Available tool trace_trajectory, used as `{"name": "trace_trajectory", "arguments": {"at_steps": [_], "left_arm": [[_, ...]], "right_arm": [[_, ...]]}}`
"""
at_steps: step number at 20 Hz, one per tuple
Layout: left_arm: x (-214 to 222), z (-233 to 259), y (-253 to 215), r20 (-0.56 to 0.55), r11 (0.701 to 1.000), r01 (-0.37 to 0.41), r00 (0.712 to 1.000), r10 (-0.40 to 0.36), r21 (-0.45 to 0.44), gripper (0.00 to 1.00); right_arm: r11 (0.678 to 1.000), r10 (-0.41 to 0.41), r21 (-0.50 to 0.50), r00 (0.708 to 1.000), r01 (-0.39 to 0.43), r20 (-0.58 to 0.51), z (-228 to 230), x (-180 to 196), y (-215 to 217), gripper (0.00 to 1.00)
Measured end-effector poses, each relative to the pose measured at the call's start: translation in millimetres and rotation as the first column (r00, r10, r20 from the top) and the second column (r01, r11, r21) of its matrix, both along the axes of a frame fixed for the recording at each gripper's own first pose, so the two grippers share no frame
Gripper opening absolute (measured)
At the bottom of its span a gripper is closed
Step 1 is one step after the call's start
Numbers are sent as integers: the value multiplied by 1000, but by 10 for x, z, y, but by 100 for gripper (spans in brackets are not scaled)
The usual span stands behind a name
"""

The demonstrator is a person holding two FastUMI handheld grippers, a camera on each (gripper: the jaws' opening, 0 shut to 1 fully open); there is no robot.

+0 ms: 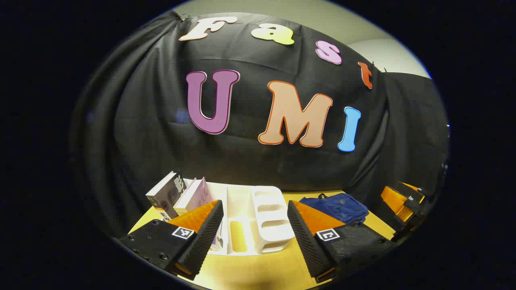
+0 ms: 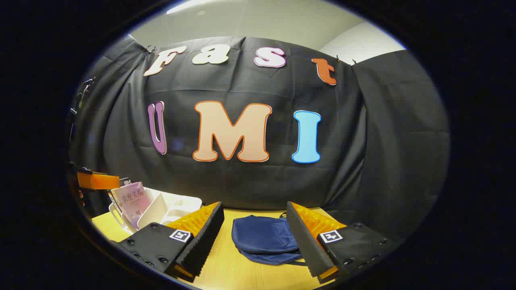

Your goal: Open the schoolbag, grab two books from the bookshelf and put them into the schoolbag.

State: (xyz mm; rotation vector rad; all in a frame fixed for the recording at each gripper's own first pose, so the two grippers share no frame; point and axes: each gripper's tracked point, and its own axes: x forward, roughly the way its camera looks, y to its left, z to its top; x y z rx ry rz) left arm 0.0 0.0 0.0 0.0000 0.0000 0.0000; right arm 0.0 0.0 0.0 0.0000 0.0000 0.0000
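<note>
Meanwhile, the left gripper (image 1: 255, 225) is held above the near edge of a yellow wooden table (image 1: 258, 270), its fingers spread wide apart with nothing between them. Beyond those fingers, a white desktop bookshelf (image 1: 258, 217) is seen on the table; two books are leaned in the compartments at its left end, a grey-covered book (image 1: 165, 193) outermost and a pink-covered book (image 1: 197, 195) beside it. A navy blue schoolbag (image 1: 336, 207) is laid flat to the right of the bookshelf, closed as far as can be told. The right gripper (image 2: 255, 231) is likewise held with fingers apart and empty, pointed at the schoolbag, with the bookshelf to the bag's left.
</note>
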Motion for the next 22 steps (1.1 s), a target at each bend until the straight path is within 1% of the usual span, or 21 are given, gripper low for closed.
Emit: {"name": "trace_trajectory", "arguments": {"at_steps": [1, 2, 3, 5, 7, 9, 10, 11, 12, 13, 15, 17, 19, 20, 22], "left_arm": [[-3, 10, -7, -1, 1000, -3, 1000, 3, 3, 94], [-1, 9, -8, -1, 1000, -8, 1000, 8, 4, 89], [-4, 18, -11, 0, 1000, -16, 1000, 16, 2, 94], [15, 29, -53, 5, 999, -30, 1000, 30, -11, 94], [32, -3, -115, 0, 999, -37, 999, 37, -19, 94], [44, -20, -133, -1, 998, -52, 999, 52, -21, 94], [53, -23, -141, 2, 998, -59, 998, 59, -20, 94], [64, -20, -167, 3, 998, -64, 998, 64, -18, 94], [72, -38, -179, -1, 998, -68, 998, 68, -17, 89], [78, -48, -191, -6, 997, -73, 997, 73, -19, 94], [77, -51, -216, -7, 996, -83, 997, 83, -28, 94], [68, -70, -233, -14, 995, -94, 996, 93, -31, 94], [42, -80, -247, -20, 994, -102, 995, 102, -27, 94], [24, -89, -234, -21, 994, -111, 994, 110, -24, 94], [-26, -96, -170, -23, 989, -143, 989, 143, -20, 94]], "right_arm": [[1000, 8, 6, 1000, -8, -12, -21, -3, -3, 95], [1000, 17, 12, 1000, -16, -23, -46, -7, -6, 95], [1000, 23, 11, 999, -23, -32, -67, -5, -18, 95], [999, 27, -19, 999, -28, -42, -101, 24, -70, 100], [999, 42, -27, 998, -43, -53, -153, 52, -84, 99], [997, 69, -12, 995, -70, -75, -230, 94, -88, 99], [997, 73, -9, 994, -74, -79, -251, 108, -112, 100], [997, 73, -12, 994, -74, -81, -260, 119, -150, 99], [997, 69, -16, 994, -71, -82, -273, 129, -198, 99], [998, 66, -19, 994, -68, -83, -278, 141, -241, 100], [997, 64, -31, 994, -67, -91, -330, 171, -314, 99], [996, 50, -74, 994, -57, -101, -396, 210, -419, 97], [988, 27, -149, 995, -42, -96, -470, 244, -536, 96], [980, 20, -194, 996, -37, -90, -506, 262, -586, 99], [953, 13, -301, 997, -36, -79, -589, 316, -632, 99]]}}
